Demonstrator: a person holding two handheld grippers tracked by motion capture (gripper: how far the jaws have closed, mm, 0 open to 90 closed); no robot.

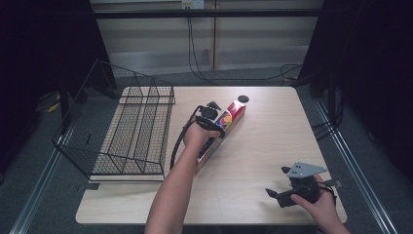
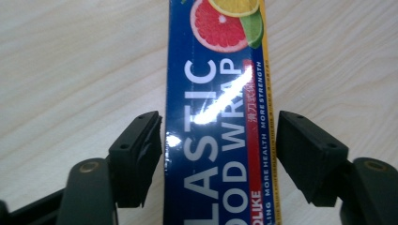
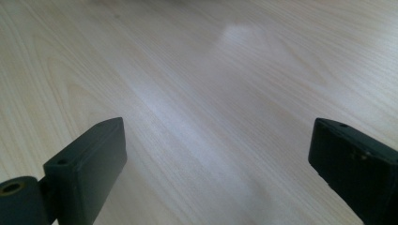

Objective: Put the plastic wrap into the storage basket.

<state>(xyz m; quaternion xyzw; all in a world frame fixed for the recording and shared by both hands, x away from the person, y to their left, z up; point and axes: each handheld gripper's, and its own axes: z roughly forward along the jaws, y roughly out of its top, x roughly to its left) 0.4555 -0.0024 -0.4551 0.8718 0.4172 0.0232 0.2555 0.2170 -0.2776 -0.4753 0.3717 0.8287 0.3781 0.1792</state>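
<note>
your right gripper (image 1: 292,192) is closest, low at about 5 o'clock on the table (image 1: 272,141). its jaws are spread wide with only bare wood between them.

your left gripper (image 1: 210,117) is up near the middle, over the box (image 1: 229,119) of plastic wrap. the box lies flat and long, from the middle of the table up toward 1 o'clock. a small black disc (image 1: 243,99) sits just past its far end. the wire basket (image 1: 131,131) stands at 9 o'clock, near the box but not touching it.

in the left gripper view the box (image 2: 216,131) runs right between the jaws. the jaw at 8 o'clock is touching the box's edge or very nearly. the jaw at 4 o'clock is close beside the other edge with a thin gap. so the jaws are around the box, but not yet pinching it tight.

here is what could go wrong. the box is shiny and smooth, so a soft squeeze could let it slip. it is also long, and you hold it nearer one end, so the far end could tip down when you lift. one jaw may touch first and push the box sideways. a swinging end could also bump the basket wires.
</note>
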